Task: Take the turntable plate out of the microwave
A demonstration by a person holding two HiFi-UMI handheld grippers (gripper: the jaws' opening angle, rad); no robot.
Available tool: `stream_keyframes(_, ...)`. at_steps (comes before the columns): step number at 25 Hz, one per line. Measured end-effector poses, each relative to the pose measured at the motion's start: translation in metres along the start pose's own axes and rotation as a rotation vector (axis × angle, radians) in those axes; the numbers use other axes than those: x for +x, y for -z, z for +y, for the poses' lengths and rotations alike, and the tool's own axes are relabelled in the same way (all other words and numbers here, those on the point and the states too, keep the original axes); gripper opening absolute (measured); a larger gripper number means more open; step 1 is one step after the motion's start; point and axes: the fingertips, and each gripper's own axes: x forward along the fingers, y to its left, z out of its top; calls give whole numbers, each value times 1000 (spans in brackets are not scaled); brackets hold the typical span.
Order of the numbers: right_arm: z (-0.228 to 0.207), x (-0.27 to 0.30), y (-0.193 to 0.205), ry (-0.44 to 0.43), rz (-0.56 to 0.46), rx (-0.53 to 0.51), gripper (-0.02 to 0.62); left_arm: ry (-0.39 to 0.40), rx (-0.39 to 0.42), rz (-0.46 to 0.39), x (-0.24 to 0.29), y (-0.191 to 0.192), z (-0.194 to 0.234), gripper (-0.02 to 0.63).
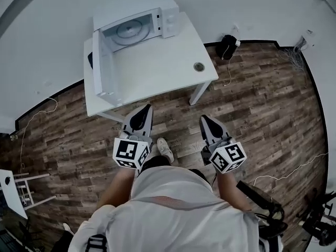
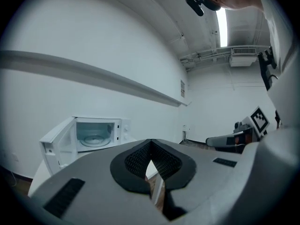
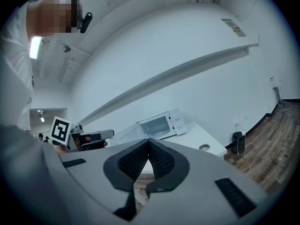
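A white microwave (image 1: 137, 19) stands at the back of a white table (image 1: 168, 67), its door (image 1: 101, 67) swung wide open to the left. The round glass turntable plate (image 1: 127, 31) lies inside on the oven floor; it also shows in the left gripper view (image 2: 93, 138). Both grippers hover over the wooden floor in front of the table, short of its near edge. My left gripper (image 1: 147, 109) is shut with nothing in it, jaws pressed together (image 2: 150, 148). My right gripper (image 1: 203, 119) is likewise shut and empty (image 3: 148, 146), pointing toward the microwave (image 3: 159, 124).
A round cable hole (image 1: 198, 66) sits in the table's right front part. A black bag (image 1: 227, 46) and cables lie on the floor by the wall. A white stand (image 1: 18, 188) is at the left, black equipment (image 1: 315, 224) at the lower right.
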Motion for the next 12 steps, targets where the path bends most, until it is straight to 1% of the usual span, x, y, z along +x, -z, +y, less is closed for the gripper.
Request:
stream_keyframes(3,1,52,-14,-31,6,-15,3,-9,-24,-8,19,-7,34,11)
stream_keyframes(7,8,104,-25,-76,32,-23,3,-45,-76,-21,31,-10,75,11)
stream_keyframes(12,14,153,-31,-139,80,-55,3,-129,-89,-93,32,-21,110,11)
